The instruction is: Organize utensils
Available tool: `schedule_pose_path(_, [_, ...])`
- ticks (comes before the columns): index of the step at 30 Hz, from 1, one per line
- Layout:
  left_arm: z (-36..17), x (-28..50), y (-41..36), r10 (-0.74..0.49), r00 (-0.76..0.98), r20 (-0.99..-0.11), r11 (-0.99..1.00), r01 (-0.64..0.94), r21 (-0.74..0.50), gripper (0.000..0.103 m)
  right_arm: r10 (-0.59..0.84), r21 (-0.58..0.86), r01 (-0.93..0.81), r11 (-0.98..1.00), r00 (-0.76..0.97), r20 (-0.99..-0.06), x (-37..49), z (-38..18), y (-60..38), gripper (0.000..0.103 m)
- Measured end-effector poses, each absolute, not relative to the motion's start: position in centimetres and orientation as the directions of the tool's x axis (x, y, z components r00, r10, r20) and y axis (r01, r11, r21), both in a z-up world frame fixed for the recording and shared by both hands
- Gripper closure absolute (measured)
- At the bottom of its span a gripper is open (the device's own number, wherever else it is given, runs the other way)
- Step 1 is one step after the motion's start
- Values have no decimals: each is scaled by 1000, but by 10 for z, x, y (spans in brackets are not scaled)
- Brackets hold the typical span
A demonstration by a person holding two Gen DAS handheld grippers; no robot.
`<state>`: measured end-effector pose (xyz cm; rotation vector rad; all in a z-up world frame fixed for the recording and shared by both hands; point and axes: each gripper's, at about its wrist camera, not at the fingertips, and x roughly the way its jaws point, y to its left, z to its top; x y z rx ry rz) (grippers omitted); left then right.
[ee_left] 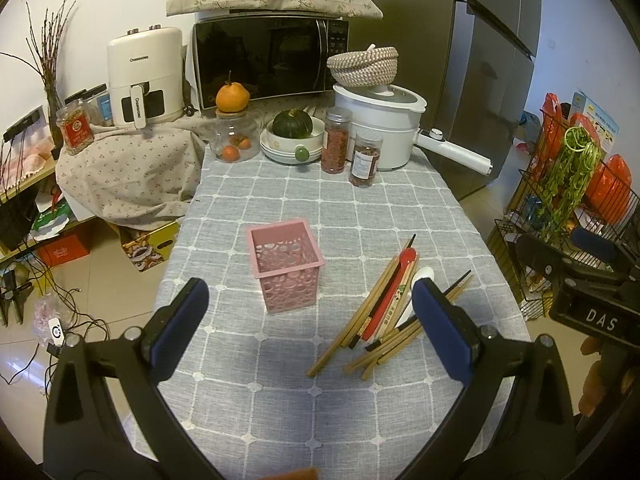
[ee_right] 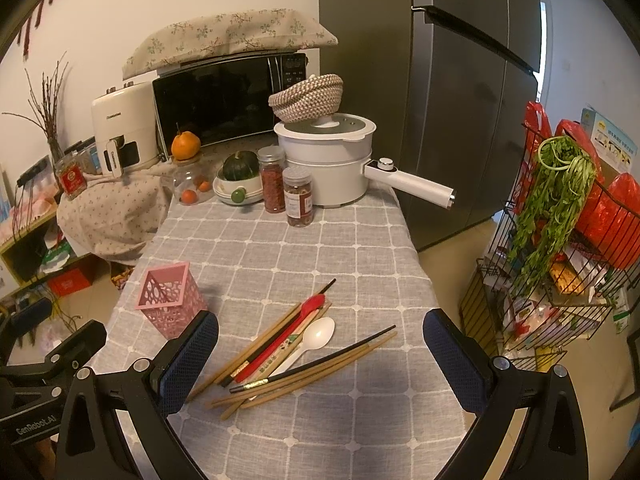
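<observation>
Both wrist views high, facing table (ee_left: 400,208), overlapping

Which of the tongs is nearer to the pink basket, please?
Left. The left tongs hang open just before the pink basket; the right tongs hover open over the chopsticks beside it.

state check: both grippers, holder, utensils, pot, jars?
left hand-held gripper: open, empty
right hand-held gripper: open, empty
pink holder: upright, empty
chopsticks: loose pile on cloth
white spoon: lying in pile
white pot: lidded
two jars: capped
</observation>
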<state>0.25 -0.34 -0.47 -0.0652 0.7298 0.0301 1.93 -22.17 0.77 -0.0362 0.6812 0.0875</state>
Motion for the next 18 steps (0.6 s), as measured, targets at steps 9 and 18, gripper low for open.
schedule_pose_path(9, [-5, 3, -3, 4, 745, -667, 998, -50, -50, 2, 70, -3, -93, 996, 772, -632, 19, 7, -221, 0])
schedule_pose_path(18, [-5, 2, -3, 5, 746, -666, 998, -51, -49, 2, 71, -2, -93, 996, 771, -632, 19, 6, -221, 0])
